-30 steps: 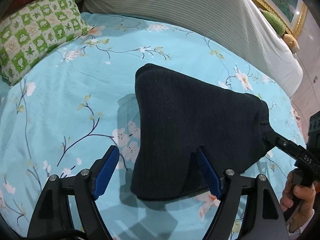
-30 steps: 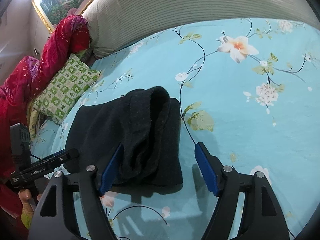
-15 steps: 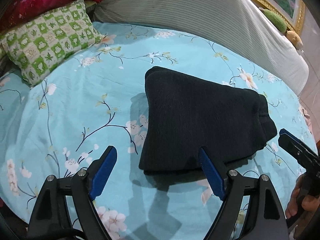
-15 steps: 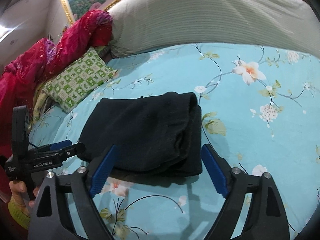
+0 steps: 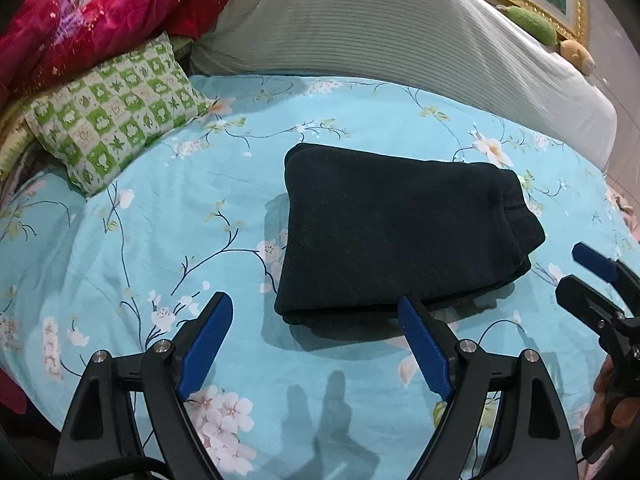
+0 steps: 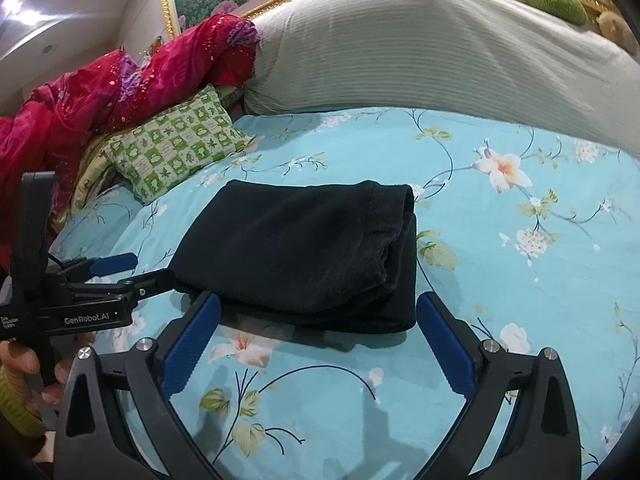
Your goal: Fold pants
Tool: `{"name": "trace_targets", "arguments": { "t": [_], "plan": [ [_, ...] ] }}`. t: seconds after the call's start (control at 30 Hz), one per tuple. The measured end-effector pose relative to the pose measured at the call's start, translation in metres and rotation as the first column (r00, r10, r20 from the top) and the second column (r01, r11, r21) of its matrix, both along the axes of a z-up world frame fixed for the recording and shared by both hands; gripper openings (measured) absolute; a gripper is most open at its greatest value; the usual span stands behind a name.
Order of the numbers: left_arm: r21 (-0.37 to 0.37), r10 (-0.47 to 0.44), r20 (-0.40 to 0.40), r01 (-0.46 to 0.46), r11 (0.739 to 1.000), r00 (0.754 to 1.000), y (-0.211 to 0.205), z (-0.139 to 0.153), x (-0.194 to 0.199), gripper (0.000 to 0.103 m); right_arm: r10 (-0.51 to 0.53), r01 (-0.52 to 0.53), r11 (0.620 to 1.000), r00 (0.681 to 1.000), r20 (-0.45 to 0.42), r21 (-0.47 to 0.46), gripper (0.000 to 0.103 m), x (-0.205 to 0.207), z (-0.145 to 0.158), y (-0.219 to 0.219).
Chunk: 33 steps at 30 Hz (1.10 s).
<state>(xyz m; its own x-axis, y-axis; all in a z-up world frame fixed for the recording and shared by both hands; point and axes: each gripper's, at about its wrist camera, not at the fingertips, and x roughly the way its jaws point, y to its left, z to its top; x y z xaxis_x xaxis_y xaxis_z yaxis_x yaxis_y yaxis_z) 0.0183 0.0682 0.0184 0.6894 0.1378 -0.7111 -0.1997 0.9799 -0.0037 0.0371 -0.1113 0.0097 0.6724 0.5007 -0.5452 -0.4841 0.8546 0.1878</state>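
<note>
Here, one bed (image 5: 120, 240) under a floral sheet is seen, with one striped bolster (image 5: 400, 32) and one green checked pillow (image 5: 116, 116) well beyond the grippers. One pair of dark pants (image 5: 392, 232), folded thick, lies just ahead of the left hand-held gripper (image 5: 316, 344) and the right hand-held gripper (image 6: 316, 340). Soft, light and limp handling is judged likely; the stacked edge nearest is best pinched. Nothing is held: the left stands spread, the right's jaws are opening.

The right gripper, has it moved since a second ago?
Yes. The right gripper, jaws opening, has backed off the folded pants, which now lie clear of its fingers.
</note>
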Motion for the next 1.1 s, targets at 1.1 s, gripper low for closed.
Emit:
{"name": "trace_targets", "arguments": {
  "t": [1.1],
  "plan": [
    [0.032, -0.003, -0.029, 0.003, 0.999, 1.0, 0.001, -0.034, 0.006, 0.089, 0.037, -0.039, 0.997, 0.999, -0.036, -0.064, 0.103, 0.007, -0.032, 0.028]
  ]
}}
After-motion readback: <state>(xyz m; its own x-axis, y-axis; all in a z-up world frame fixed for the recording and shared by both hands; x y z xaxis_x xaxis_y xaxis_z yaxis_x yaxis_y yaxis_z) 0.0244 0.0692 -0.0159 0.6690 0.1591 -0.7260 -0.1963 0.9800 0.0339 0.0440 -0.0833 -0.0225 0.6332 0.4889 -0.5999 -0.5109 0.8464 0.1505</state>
